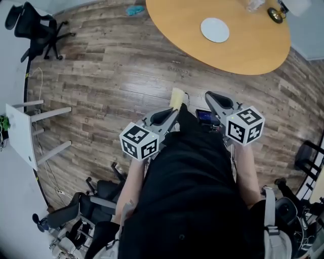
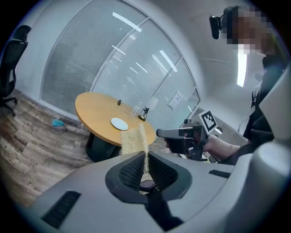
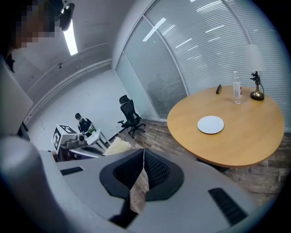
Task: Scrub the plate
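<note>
The person stands on the wood floor, well back from the round counter, with both tools held close to the body.

The left hand-held gripper is clenched on a pale yellow sponge. In the left gripper view the jaws meet on the lower edge of the sponge, and most of it stands up past the tips.

The right hand-held gripper is just beside the left one and is level with it. In the right gripper view its jaws are pressed together at the tips with nothing between them. Only a thin slit lower down shows the floor.

The white plate lies flat on the counter, towards its far side, well apart from both tools. It is bare, and nothing touches it.

Beyond the plate, near the far edge of the counter, are a clear bottle and a small dark ornament on a round base. A black chair is off to the left, and a small blue scrap lies on the floor near the counter.
</note>
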### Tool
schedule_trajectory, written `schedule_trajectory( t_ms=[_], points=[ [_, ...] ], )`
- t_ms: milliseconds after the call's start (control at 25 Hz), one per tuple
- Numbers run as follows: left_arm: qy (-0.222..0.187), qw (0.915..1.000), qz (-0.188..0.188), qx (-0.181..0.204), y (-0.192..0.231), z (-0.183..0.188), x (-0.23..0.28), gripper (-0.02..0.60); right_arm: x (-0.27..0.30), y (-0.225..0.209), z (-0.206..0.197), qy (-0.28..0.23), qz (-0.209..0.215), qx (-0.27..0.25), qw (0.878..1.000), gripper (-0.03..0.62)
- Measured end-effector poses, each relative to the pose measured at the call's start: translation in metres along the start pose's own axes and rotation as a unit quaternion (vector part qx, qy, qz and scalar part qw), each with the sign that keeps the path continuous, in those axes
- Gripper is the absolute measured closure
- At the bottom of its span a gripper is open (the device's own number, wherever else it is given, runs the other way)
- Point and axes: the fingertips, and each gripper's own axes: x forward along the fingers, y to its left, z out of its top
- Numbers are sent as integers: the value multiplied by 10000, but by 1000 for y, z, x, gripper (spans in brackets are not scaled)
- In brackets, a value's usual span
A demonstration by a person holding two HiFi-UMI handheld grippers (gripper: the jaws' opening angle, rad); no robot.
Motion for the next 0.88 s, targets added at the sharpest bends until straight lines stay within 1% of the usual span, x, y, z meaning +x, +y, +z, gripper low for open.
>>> schedule_trajectory(
  t_ms=[200,440,760,880],
  points=[
    [159,9995,-95,237,21,49,30,554,10,-37,36,-282,-153,240,9992,576],
    [351,9973,-203,617,27,87,74,554,12,-73,56,-502,-276,422,9975,576],
    [723,9927,-542,796,43,113,114,554,13,-96,68,-673,-654,814,9923,576],
    [864,9899,-687,886,52,126,134,554,15,-112,70,-709,-875,1019,9884,576]
  ],
)
